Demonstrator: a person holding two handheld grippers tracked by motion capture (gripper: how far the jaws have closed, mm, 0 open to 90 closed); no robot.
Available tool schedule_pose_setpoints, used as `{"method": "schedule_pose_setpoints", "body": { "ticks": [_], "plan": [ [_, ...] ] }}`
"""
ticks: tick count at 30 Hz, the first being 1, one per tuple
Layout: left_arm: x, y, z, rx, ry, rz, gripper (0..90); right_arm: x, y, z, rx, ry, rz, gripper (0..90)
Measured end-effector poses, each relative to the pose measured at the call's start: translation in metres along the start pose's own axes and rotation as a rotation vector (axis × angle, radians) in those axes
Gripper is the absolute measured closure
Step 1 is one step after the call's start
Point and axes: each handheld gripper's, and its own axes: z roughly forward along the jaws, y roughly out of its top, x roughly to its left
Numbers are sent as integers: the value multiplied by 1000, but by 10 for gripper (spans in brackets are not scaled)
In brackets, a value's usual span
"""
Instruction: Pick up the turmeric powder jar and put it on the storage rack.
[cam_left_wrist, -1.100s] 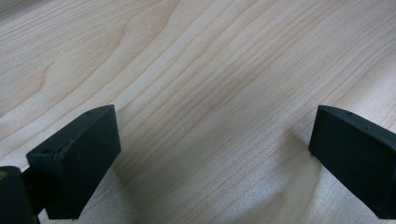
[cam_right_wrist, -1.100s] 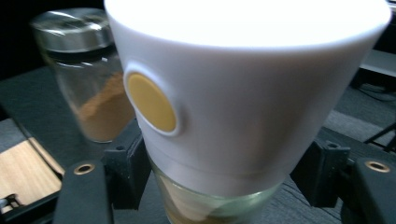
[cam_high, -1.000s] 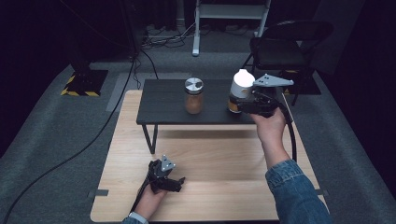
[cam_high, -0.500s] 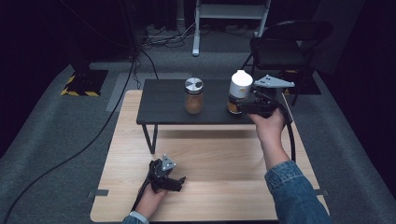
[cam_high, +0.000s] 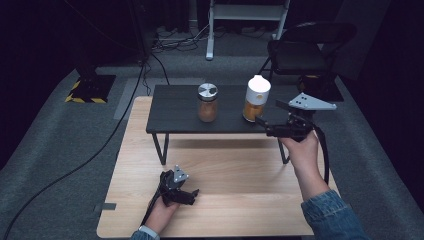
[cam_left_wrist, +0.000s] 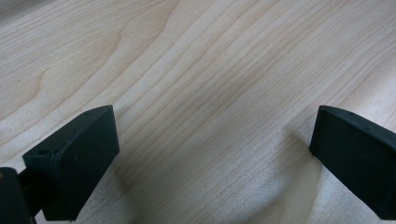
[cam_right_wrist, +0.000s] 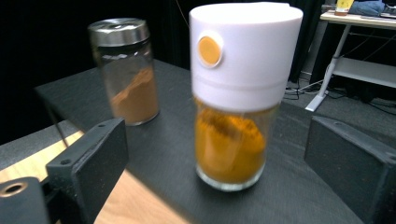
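Right tongs (cam_high: 267, 120) just opened, released and pulled back beside the white-capped turmeric jar (cam_high: 255, 99) standing upright near the right edge of the black shelf (cam_high: 175, 112); left tongs (cam_high: 186, 194) spread empty on the table (cam_high: 235, 175); risk of clipping and toppling the jar.
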Motion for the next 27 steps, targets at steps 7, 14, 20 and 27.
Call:
{"method": "schedule_pose_setpoints", "body": {
  "ticks": [7,14,20,27],
  "plan": [
    [0,0,0,2,2,5,9,6,-22,-33,-14,20,-3,61],
    [-1,0,-1,1,4,3,10,11,-52,-50,-18,42,8,55],
    [-1,0,-1,1,6,2,9,14,-92,-47,-2,46,28,30],
    [-1,0,-1,1,6,1,9,20,-129,-37,91,20,26,23]
  ]
}}
